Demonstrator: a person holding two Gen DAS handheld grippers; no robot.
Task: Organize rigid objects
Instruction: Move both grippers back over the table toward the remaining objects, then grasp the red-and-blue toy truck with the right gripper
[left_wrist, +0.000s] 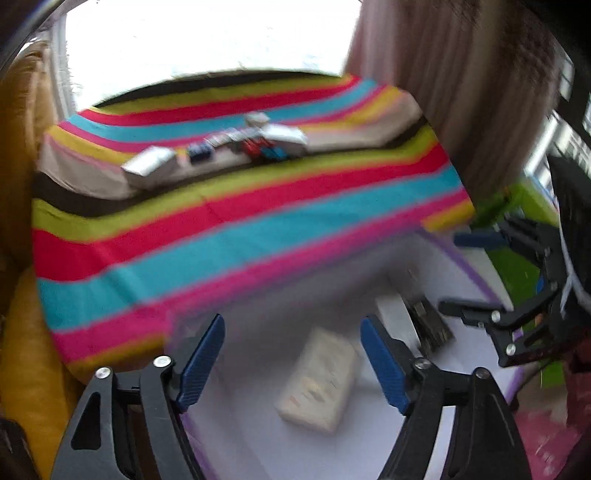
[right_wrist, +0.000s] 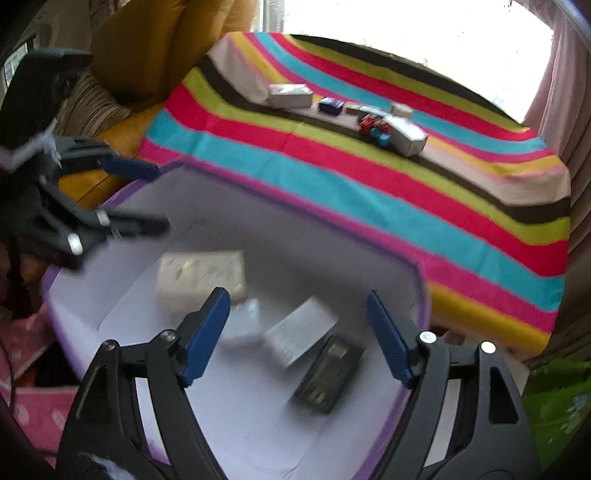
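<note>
Hovering over the purple-rimmed bin (right_wrist: 421, 291), we hold our left gripper (left_wrist: 291, 354) and right gripper (right_wrist: 299, 325) spread and empty: several boxes (right_wrist: 201, 273) inside it, more boxes (right_wrist: 290, 95) beyond it still awaiting collection.
</note>
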